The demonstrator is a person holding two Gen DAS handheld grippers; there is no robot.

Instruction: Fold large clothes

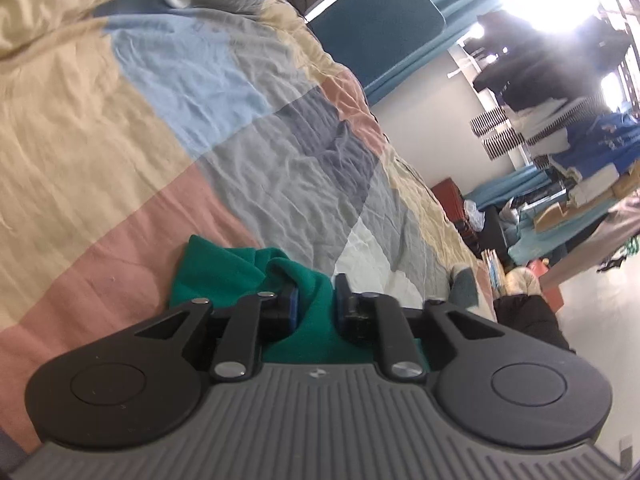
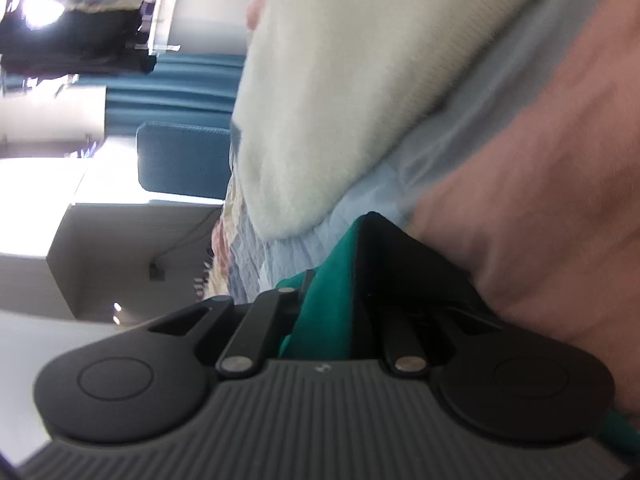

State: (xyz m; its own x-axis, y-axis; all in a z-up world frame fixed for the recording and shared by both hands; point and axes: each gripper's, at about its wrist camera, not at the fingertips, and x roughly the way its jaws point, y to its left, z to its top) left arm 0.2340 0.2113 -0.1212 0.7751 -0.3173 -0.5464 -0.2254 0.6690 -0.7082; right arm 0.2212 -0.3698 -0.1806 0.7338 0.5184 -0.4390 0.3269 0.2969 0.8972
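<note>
One green garment (image 1: 224, 276) shows in both views, and two grippers hold it, one each. In the left wrist view the left gripper (image 1: 315, 304) fills the bottom of the frame, tilted so the bed slopes from upper left down to lower right. Its two fingers (image 1: 289, 307), with blue pads, are closed in on a bunched fold of the green cloth that rises between them at lower centre; the rest of the garment lies crumpled just beyond the fingers on a pink patch of the patchwork bedspread (image 1: 192, 92). The spread's patches are beige, light blue, grey, navy, pink and white. One teal upholstered headboard (image 1: 376, 24) stands at the top centre of the frame. At the right edge, clothes and fabric are piled in the room beyond (image 1: 560, 152), too blurred and backlit to count.

In the right wrist view the right gripper (image 2: 332, 292) is rolled to one side, so the bed runs up the right of the frame. A taut strip of green garment (image 2: 324, 320) passes between its fingers (image 2: 280, 312), which pinch it; the far finger is in shadow. One cream fluffy blanket (image 2: 352, 80) lies at upper centre. One small pale logo sits on each gripper body, unreadable.
</note>
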